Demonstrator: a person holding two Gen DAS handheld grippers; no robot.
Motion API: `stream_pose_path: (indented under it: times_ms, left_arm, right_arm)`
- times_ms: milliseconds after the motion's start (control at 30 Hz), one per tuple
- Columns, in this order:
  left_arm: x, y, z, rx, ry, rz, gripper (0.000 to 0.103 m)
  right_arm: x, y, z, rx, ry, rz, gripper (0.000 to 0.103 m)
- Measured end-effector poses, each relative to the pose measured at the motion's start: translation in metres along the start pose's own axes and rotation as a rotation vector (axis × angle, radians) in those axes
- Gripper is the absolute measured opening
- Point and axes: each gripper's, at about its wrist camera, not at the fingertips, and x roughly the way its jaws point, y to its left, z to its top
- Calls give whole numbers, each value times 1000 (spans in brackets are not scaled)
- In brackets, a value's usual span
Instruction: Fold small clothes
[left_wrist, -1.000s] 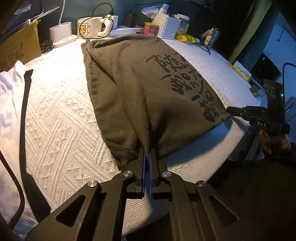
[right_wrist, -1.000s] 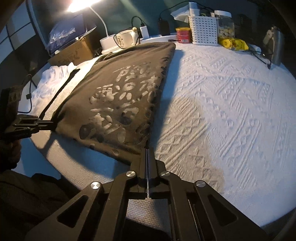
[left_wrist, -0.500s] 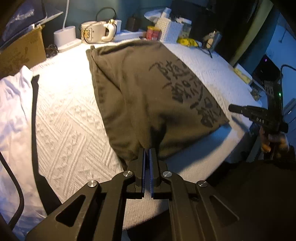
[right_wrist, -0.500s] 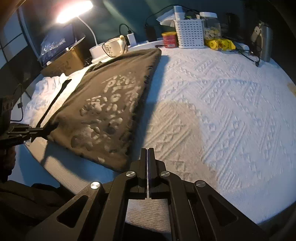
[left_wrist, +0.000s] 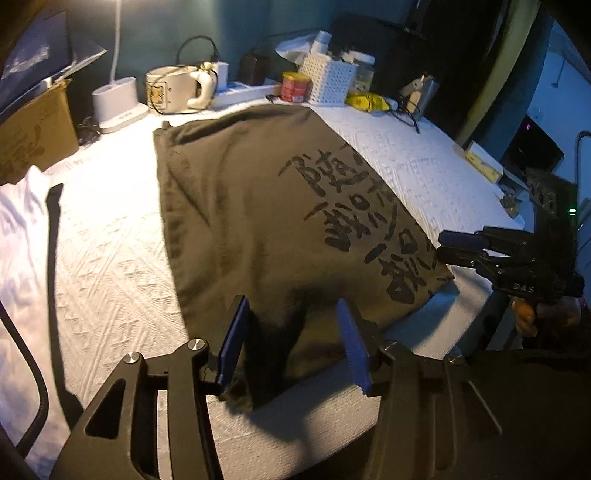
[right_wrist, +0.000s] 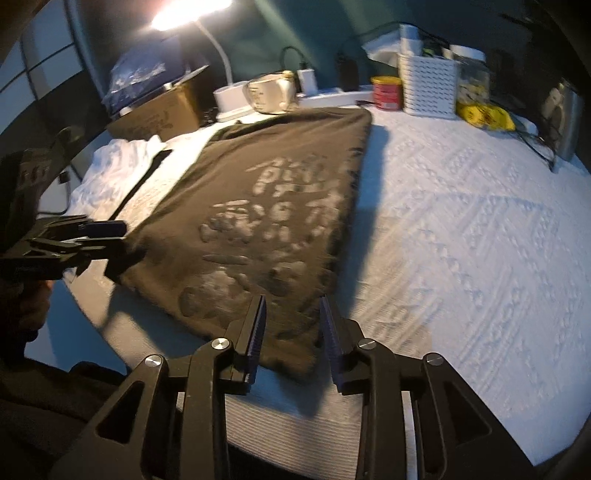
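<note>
Both grippers have just let go: the left gripper (left_wrist: 291, 332) and right gripper (right_wrist: 291, 328) now gape open at the near hem of the olive shirt (left_wrist: 258, 206), which lies flat on the white counter (right_wrist: 461, 240), ready for folding.

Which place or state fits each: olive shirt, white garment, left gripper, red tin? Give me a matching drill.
1 olive shirt
2 white garment
3 left gripper
4 red tin

a open at the shirt's near edge
b flat on the white cover, print up
c bunched to the left of the shirt
d at the back, by the white basket

1-b, 2-c, 3-a, 4-d
</note>
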Motion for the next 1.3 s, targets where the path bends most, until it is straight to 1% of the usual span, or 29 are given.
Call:
stream_pose_path:
  times_ms: [33,133,167,300,367,433,500,600,633,767,1033,1200,1300]
  left_arm:
    - [6,1,0,-10,18,9,49]
    - [23,11,-2,-45,69,28,49]
    - [26,13,-4,-47,76,44,49]
    - [25,18,-7,-52,68,31,49]
    - [24,19,-8,-54,70,29,49]
    - [22,20,-8,-53,81,51,49]
    - [19,21,-7,-52,83,66,49]
    - [15,23,-1,-48,71,90,49]
    - [13,25,1,-50,64,99,49]
    - [9,31,14,-65,30,128,49]
    - [14,40,35,-76,-9,152,49]
    - [18,42,49,-71,-32,149,49]
    - [24,47,56,-72,-29,145,49]
  right_arm:
    - [0,3,1,-11,-5,8,33]
    - [6,13,5,-23,-15,90,33]
    - [10,16,7,-28,-10,98,33]
    - [26,28,7,-71,34,114,33]
    - [37,35,4,-116,59,93,33]
    - [40,40,2,-164,52,69,33]
    - [41,42,3,-169,63,72,33]
    - [39,37,9,-132,66,118,33]
    - [38,35,11,-129,62,120,33]
    - [34,27,21,-123,46,106,33]
    - [32,3,41,-103,22,74,33]
    - [35,-11,50,-77,12,51,33]
    - [38,-20,55,-65,15,41,33]
